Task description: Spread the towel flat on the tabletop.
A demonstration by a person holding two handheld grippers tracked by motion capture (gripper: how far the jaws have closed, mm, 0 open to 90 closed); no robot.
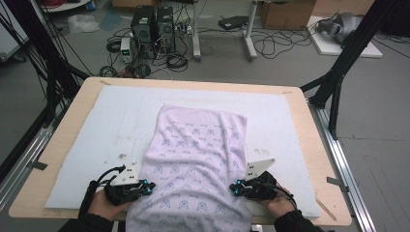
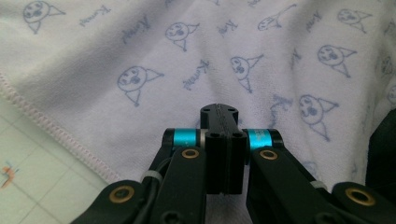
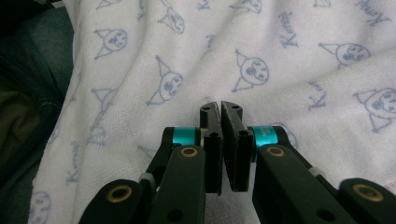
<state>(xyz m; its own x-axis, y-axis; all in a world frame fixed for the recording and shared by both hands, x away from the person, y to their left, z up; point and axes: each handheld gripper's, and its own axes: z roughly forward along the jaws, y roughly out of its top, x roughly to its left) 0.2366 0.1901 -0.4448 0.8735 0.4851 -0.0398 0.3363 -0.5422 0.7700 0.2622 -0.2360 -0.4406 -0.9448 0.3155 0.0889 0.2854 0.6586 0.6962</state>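
Towel [image 1: 198, 159] spread flat on white mat [image 1: 96, 145], near end overhanging the surface edge. Left gripper [image 1: 147, 186] and right gripper [image 1: 235, 188] at opposite towel sides, jaws together, pinching no visible cloth.

This looks like a lab or test room. A wooden table [image 1: 309, 145] with a white mat [image 1: 96, 145] stands inside a black metal frame [image 1: 348, 53]. Beyond its far edge, computer towers [image 1: 153, 26], loose cables [image 1: 270, 46] and a cardboard box [image 1: 287, 14] sit on a grey floor [image 1: 377, 121].

Apparently "Kuromi" script across towel [image 2: 140, 56]
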